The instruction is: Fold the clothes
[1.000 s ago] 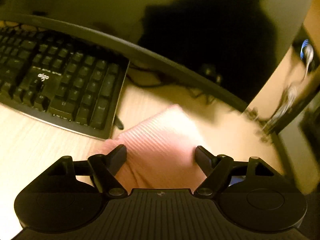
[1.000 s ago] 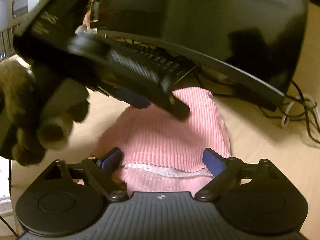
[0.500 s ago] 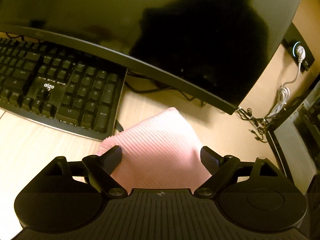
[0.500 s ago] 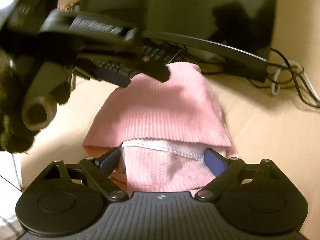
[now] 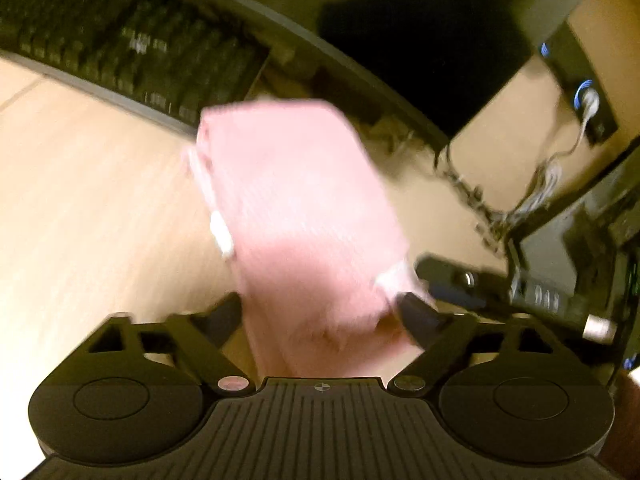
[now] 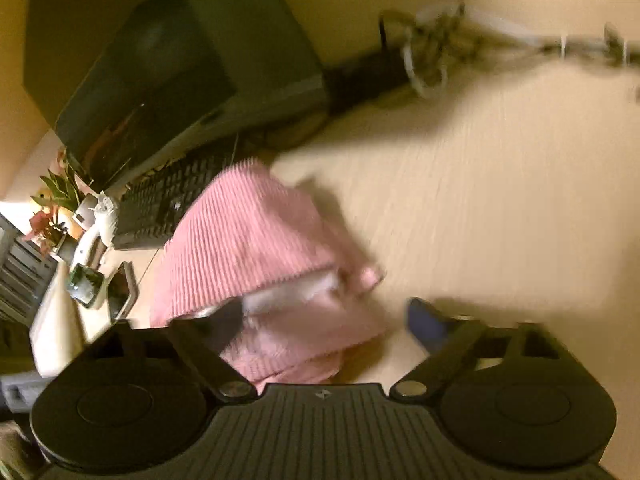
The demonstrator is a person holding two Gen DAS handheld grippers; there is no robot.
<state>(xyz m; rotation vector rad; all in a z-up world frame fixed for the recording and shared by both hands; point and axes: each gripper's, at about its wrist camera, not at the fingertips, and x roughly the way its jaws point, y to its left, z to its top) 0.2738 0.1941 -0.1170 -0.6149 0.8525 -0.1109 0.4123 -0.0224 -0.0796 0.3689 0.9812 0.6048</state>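
Note:
A folded pink ribbed garment (image 5: 304,216) with a white inner hem lies on the pale wooden desk (image 5: 88,208). My left gripper (image 5: 320,312) straddles its near end. The jaws are closing and the cloth fills the gap between them, though blur hides any pinch. In the right wrist view the garment (image 6: 248,248) sits left of centre. My right gripper (image 6: 324,320) is closing too. Its left finger (image 6: 228,320) overlaps the cloth's white hem, while its blue-padded right finger (image 6: 428,324) stands over bare desk, apart from the cloth. The right gripper's dark body (image 5: 460,284) shows beside the garment.
A black keyboard (image 5: 132,48) and a dark curved monitor (image 5: 400,20) stand behind the garment. Tangled cables (image 5: 480,208) and a wall socket (image 5: 588,100) are at the right. Flowers (image 6: 56,208) and small desk items (image 6: 100,288) crowd the left edge in the right wrist view.
Both views have swung and blurred. The right wrist has rolled, so the garment now sits to its left and the left gripper has left its view. Both pairs of jaws have narrowed.

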